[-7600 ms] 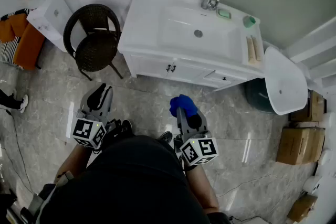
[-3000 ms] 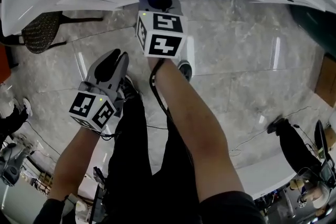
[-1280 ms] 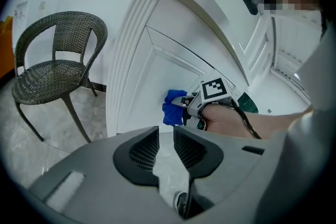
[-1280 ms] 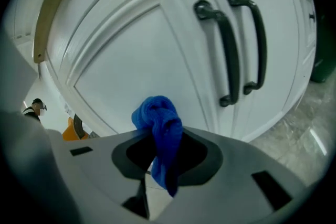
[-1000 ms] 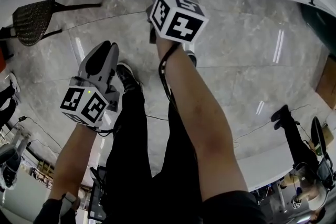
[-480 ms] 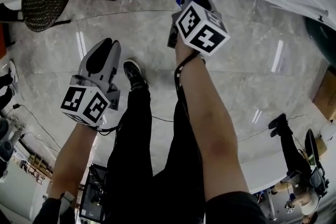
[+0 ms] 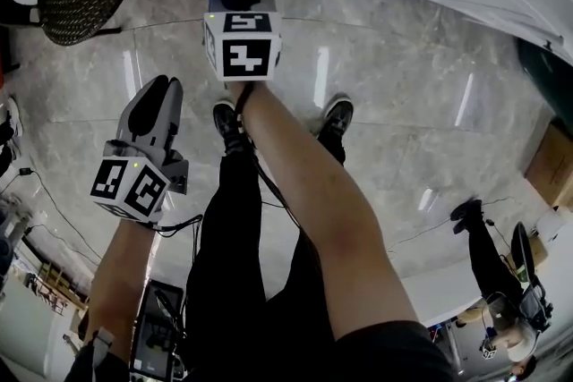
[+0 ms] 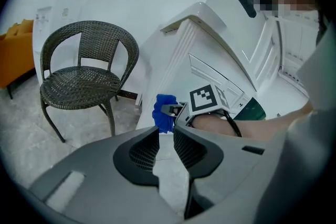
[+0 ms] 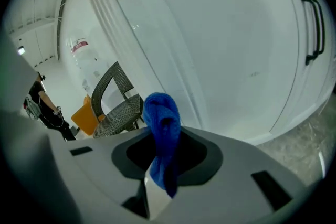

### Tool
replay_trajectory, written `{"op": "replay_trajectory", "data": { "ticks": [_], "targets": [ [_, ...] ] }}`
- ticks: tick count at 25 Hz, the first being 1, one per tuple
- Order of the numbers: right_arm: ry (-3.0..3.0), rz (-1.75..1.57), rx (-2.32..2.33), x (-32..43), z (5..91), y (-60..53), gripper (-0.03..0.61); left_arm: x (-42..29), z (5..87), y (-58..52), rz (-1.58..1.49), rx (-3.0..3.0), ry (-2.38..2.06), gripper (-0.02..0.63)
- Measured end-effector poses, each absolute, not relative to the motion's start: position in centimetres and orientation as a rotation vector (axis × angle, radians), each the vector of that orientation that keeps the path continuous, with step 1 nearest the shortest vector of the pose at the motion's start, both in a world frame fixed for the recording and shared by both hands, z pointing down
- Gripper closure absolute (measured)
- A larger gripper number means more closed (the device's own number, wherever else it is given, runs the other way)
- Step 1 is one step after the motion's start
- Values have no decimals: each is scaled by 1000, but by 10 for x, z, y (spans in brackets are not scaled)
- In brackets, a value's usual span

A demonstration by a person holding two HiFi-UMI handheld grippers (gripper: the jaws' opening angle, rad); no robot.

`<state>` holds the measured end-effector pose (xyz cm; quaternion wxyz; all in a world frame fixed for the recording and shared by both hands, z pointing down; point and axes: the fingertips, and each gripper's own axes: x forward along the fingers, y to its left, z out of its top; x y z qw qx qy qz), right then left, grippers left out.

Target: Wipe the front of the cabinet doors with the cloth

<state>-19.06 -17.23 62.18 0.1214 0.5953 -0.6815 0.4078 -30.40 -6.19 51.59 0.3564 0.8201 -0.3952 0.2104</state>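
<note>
"Blue fuzzy cloth (image 9: 161, 123) – where's it sitting rn?"

"Right gripper (image 9: 164, 157) is pinching it. Jaws are clamping the lower end, and the rest is bunching up above the tips. It's hovering low at the left end of the white panelled cabinet door (image 9: 236, 50), by the fluted corner post (image 9: 121, 23). Can't tell if it's actually touching the paint."

"Left gripper (image 8: 166, 136) doing anything?"

"Nope. It's hanging over the grey marble floor (image 7: 403, 103), jaws narrow w/ a slim gap, nothing btwn them."

"So what's worrying you?"

"Few things, imo. Grip's covering only a small bit of fabric, so drag against the door could be tugging it loose. If the wad's folding sideways, hard jaw tips could be scraping paint instead of wiping. Also the dark wicker chair (image 8: 86, 76) is standing just past that cabinet end, so a stroke overshooting left risks clipping it."

"And going right?"

"Black bar handle (image 9: 315, 23) is waiting at the door's far edge. Loose pile could be snagging there, esp. w/ a fast pass."
</note>
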Motion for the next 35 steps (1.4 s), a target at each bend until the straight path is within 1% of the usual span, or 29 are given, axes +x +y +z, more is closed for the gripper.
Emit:
{"op": "replay_trajectory", "data": {
  "ticks": [6,15,22,24,28,31,33,35],
  "targets": [
    [-1945,1184,1762,-138,625,-182,488,-286,531,-59,546,2084,-1025,526],
    [-1737,1210,1982,16,652,-143,488,-193,540,-38,575,2111,-904,526],
    [-1715,1199,2006,83,649,-123,488,-138,541,-24,611,2144,-849,526],
    [-1707,1190,2006,96,649,-117,488,-129,543,-25,621,2164,-848,526],
    [-1620,1196,2113,105,634,-104,488,-144,530,-37,638,2219,-854,526],
    [-1584,1185,2135,109,640,-95,488,-143,541,-49,669,2272,-867,526],
    [-1592,1159,2100,102,653,-89,488,-139,556,-59,704,2318,-885,526],
    [-1651,1103,2032,72,652,-92,489,-149,558,-71,729,2360,-916,526]
  ]
}}
